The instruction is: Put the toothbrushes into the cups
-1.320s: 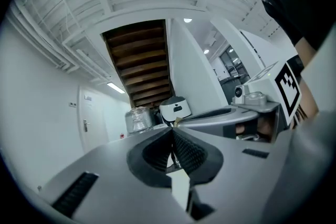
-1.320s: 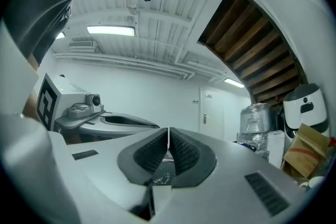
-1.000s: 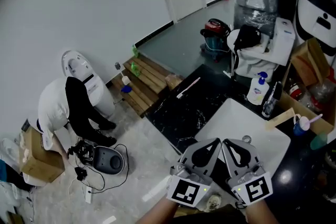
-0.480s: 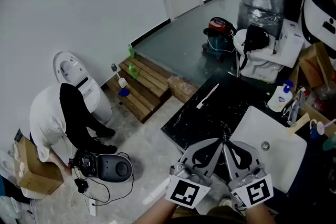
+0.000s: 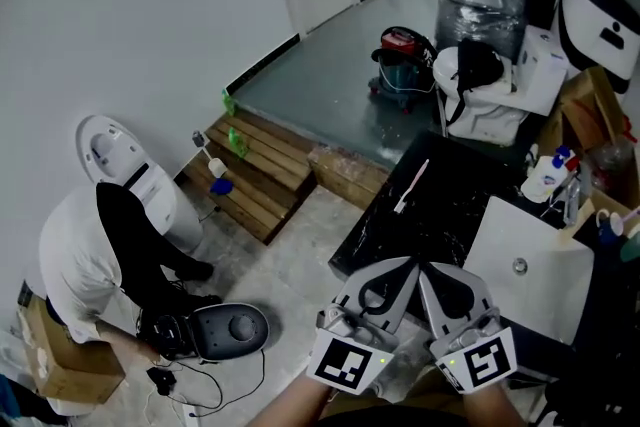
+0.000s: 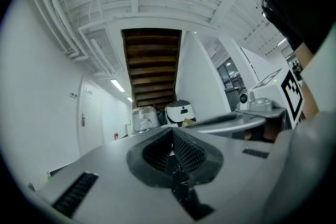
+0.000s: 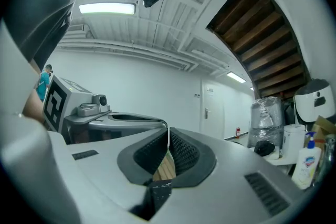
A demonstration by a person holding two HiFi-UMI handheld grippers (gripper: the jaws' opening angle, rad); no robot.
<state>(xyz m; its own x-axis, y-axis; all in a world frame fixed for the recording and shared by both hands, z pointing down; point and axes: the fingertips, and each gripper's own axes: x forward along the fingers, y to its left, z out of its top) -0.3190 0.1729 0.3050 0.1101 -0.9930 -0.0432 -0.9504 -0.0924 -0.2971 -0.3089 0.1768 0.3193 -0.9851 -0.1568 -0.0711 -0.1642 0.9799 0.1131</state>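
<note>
Left gripper and right gripper sit side by side at 6 o'clock in the head view, their tips close together and aimed toward 12 o'clock. Each gripper's own view shows its ribbed jaws pressed together with nothing pinched between them. Those two views tilt upward and take in a white ceiling, the wooden stair underside and a door. The right gripper view also catches a soap bottle at 4 o'clock. Only the head view shows the work surface: a black counter with a white sink set into it at 3 o'clock from the gripper tips. The toothbrush lies flat on the bare counter at 12 o'clock from the tips, apart from both grippers and just beside the sink's left rim. Its long axis runs from 1 o'clock to 7 o'clock. The 7 o'clock end looks paler and may be the bristle head, though the frame is too small to be sure. At the far right edge, at about 2 o'clock from the grippers and beyond the sink, stand what appear to be the cups, dim and partly cut off, well apart from the toothbrush. At 9 o'clock a person in a white top bends over the floor.
</note>
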